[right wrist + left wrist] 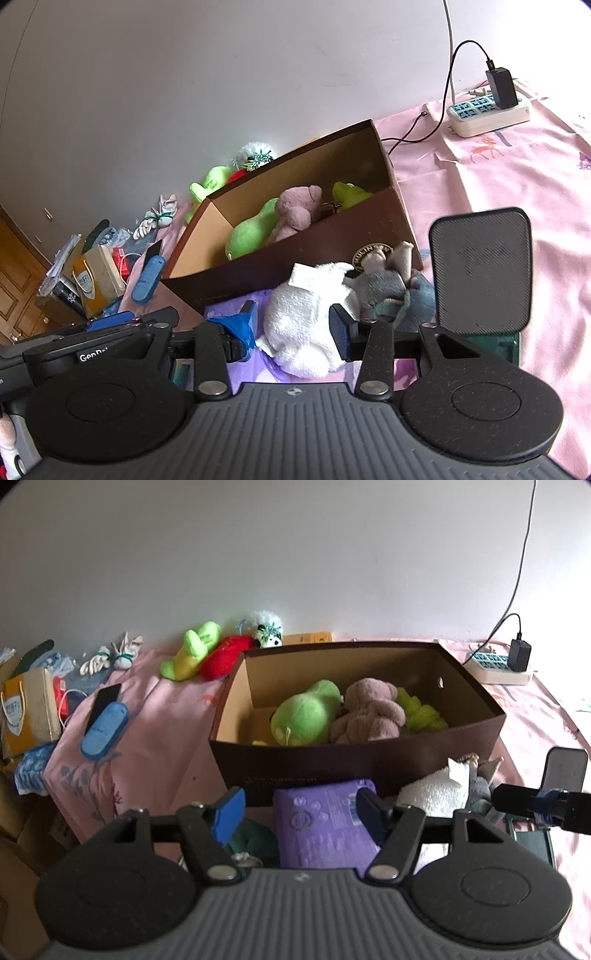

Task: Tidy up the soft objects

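Observation:
An open brown cardboard box [369, 768] on the pink bedsheet holds a green plush [303, 716], a pinkish-brown bear [369, 712] and a yellow-green toy [421, 712]. In front of it lies a purple soft pack [321, 823]. My left gripper [300, 816] is open around the pack, and its left pad stands clear of it. My right gripper [293, 328] is shut on a white plush toy [303, 325], which fills the gap between the blue pads. A grey plush [388, 288] lies against the white one, beside the box [295, 251].
A green toy [192, 653], a red toy [225, 657] and a white fluffy toy [266, 631] lie by the back wall. A blue case [105, 727] and a paper bag [29, 709] are at the left. A power strip [487, 114] and a black stand [480, 269] are at the right.

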Available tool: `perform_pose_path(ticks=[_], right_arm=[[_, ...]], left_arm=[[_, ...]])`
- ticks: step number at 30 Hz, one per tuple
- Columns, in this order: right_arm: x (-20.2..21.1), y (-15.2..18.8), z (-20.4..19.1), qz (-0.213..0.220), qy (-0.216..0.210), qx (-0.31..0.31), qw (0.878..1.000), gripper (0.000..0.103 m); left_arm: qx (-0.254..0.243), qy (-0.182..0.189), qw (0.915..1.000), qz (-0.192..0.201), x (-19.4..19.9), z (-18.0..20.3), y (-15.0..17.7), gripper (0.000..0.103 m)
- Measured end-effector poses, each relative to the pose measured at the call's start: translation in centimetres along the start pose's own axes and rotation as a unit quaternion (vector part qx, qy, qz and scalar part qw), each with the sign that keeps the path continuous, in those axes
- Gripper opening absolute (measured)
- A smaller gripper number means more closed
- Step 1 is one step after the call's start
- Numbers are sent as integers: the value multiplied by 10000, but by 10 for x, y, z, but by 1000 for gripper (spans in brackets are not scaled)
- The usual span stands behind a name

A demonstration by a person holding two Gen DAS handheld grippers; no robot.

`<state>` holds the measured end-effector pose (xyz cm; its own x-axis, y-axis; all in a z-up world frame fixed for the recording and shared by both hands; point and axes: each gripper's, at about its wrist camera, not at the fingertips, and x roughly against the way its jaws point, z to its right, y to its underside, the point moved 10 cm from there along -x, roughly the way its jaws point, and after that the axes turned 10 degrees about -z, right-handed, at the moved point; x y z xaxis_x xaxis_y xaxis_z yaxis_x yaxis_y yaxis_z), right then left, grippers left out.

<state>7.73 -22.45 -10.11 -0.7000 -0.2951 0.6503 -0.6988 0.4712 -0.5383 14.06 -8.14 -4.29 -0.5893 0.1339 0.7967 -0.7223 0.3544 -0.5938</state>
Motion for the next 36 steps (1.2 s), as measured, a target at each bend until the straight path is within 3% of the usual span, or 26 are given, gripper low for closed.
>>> perform_pose_path(ticks=[16, 36], right_arm=[[5, 36, 28, -173, 214, -126, 9995, 27], [10, 42, 34, -76, 772, 110, 9969, 28]], left_arm=[[-55, 320, 9988, -374, -12, 21, 42, 68], [-82, -88, 9988, -467, -12, 20, 50, 68]])
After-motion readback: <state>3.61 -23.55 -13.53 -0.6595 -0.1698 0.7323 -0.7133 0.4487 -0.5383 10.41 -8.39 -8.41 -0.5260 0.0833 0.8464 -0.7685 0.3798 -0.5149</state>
